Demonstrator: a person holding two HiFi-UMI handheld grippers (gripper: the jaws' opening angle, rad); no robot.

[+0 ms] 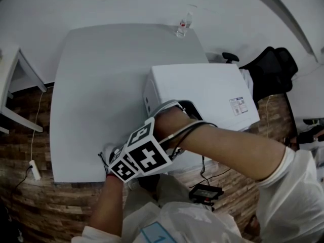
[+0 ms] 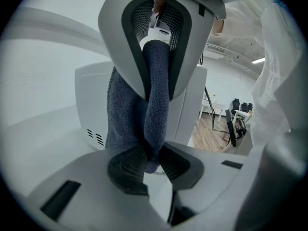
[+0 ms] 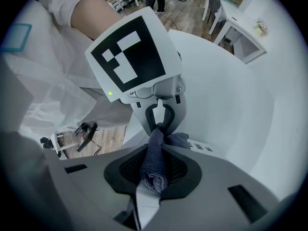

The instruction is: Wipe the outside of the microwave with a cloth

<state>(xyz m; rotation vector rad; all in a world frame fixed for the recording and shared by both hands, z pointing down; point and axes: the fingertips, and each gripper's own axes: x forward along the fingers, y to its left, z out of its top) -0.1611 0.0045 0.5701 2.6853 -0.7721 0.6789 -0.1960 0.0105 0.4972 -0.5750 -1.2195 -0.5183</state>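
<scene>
A dark blue cloth (image 2: 156,95) is stretched between my two grippers. In the left gripper view my left gripper (image 2: 149,160) is shut on its lower end, and my right gripper (image 2: 156,35) pinches the other end above. The right gripper view shows the same cloth (image 3: 155,162) bunched in my right gripper (image 3: 154,173), with the left gripper (image 3: 161,118) shut on it beyond. The white microwave (image 1: 202,92) stands on the white table (image 1: 101,85). Its vented side (image 2: 91,114) is just behind the cloth. In the head view both marker cubes (image 1: 144,153) hover at the microwave's front left corner and hide the cloth.
A small clear bottle (image 1: 184,24) stands at the table's far edge. A black office chair (image 1: 273,70) is to the right of the microwave. A white desk (image 1: 10,80) stands at the left. A power strip (image 1: 34,170) and a black device (image 1: 205,192) lie on the wooden floor.
</scene>
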